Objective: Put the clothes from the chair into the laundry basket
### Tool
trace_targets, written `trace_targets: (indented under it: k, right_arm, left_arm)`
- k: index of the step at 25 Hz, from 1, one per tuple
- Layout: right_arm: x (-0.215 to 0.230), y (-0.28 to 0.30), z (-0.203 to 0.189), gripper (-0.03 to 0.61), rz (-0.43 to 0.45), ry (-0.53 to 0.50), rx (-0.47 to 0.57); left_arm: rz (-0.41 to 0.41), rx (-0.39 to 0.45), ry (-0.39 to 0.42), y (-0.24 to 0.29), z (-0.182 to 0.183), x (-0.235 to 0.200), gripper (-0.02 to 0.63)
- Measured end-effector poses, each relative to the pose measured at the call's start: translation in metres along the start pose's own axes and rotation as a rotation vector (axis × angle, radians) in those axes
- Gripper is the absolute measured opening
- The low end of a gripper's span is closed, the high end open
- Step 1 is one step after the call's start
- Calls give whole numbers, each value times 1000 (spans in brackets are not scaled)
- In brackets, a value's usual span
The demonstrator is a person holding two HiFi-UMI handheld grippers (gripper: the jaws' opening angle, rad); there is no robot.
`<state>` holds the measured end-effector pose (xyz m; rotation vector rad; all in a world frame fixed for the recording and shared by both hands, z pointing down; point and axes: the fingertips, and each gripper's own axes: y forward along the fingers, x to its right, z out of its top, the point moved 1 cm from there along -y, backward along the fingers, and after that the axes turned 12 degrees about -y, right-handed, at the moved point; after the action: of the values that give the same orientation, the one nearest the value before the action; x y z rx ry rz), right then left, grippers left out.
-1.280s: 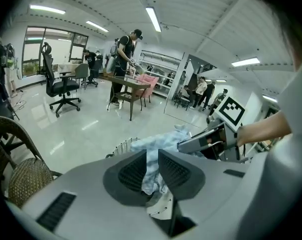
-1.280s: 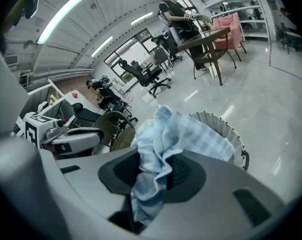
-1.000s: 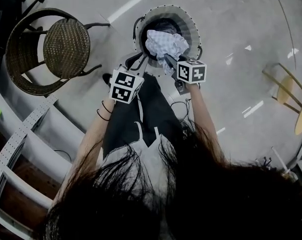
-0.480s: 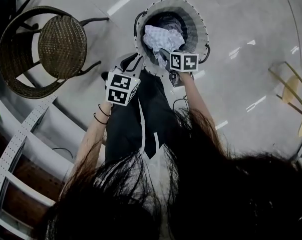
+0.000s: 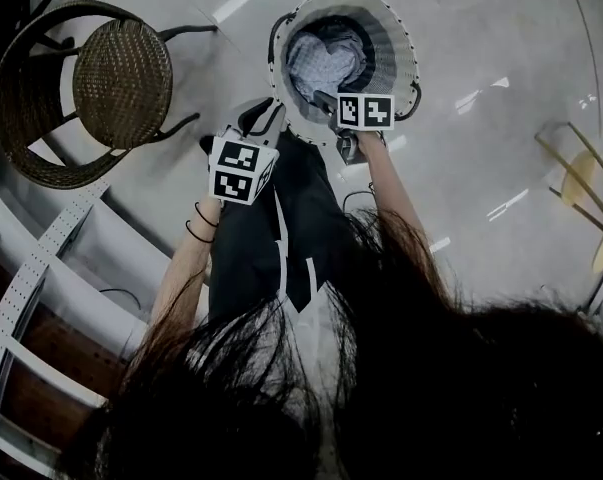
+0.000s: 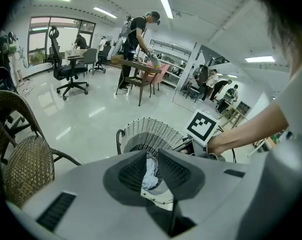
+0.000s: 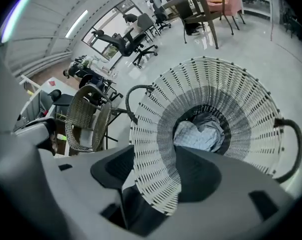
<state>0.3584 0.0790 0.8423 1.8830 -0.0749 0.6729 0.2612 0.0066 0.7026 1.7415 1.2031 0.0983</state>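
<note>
A white wicker laundry basket (image 5: 401, 48) stands on the floor ahead of the person. A pale checked cloth (image 5: 324, 63) lies loose inside it, also seen as the cloth (image 7: 198, 134) on darker clothes at the bottom. My right gripper (image 5: 326, 100) hangs over the basket's near rim; its jaws have just been opening and stand open (image 7: 158, 159), with only the basket wall (image 7: 156, 179) showing between them. My left gripper (image 5: 264, 118) is just outside the rim at lower left, its jaws (image 6: 151, 156) a little apart and empty.
A dark wicker chair (image 5: 121, 73) with a bare seat stands left of the basket. White shelving (image 5: 41, 268) runs along the left edge, and a yellow chair (image 5: 581, 183) is at the right. Farther off are office chairs (image 6: 70, 69), a table and several people.
The checked cloth, bunched at the basket's mouth in the right gripper, has dropped inside. The right jaws have opened. Both grippers have sunk toward the rim.
</note>
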Motion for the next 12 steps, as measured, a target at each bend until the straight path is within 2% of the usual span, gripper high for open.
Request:
trace_targets:
  k: [6, 12]
  right_arm:
    - [-7, -7, 5, 250, 8, 5, 53]
    - [-23, -34, 21, 249, 20, -47, 151]
  left_arm:
    - [6, 4, -4, -6, -3, -1, 84]
    - [16, 29, -5, -16, 4, 0, 84]
